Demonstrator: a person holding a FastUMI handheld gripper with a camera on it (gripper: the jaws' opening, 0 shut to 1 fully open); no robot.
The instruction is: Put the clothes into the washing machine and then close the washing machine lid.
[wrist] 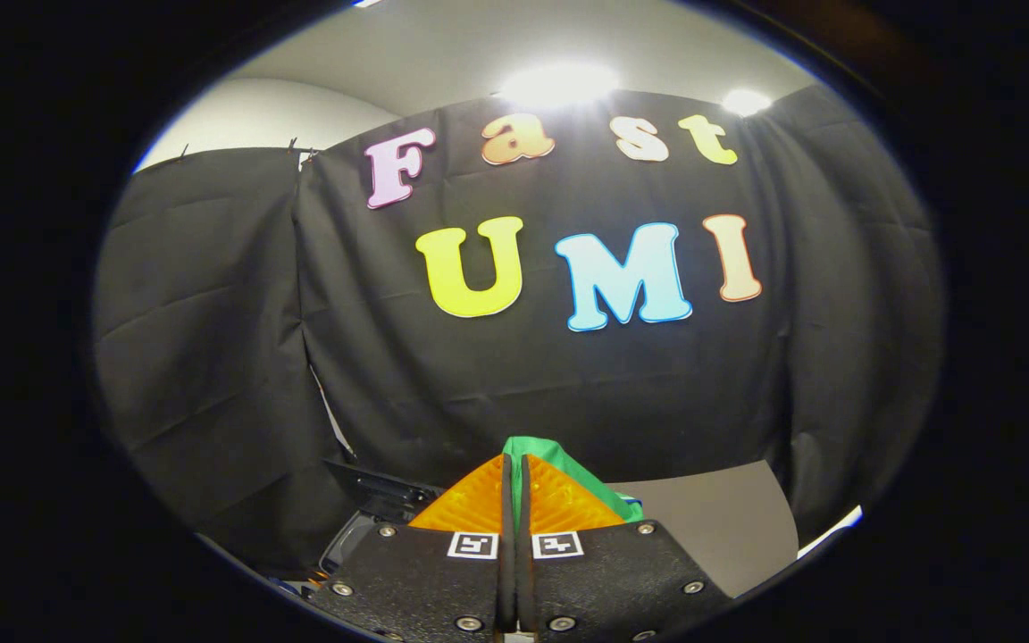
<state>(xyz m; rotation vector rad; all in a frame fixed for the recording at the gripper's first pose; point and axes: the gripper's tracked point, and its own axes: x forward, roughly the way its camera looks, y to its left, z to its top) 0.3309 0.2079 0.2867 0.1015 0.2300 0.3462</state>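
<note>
My gripper (514,457) is raised and faces the booth's black cloth wall. Its two fingers stand almost together, pinching a green piece of clothing (588,480). The cloth sticks out at the fingertips and runs down along the outside of the right finger. Below and to the left of the fingers shows a dark part of the washing machine (376,493), seemingly its raised lid and an edge of the opening; most of the machine is hidden under the gripper.
A grey table surface (720,527) lies to the right of the fingers, running to the cloth wall. The black cloth wall (211,357) closes the space ahead and on both sides.
</note>
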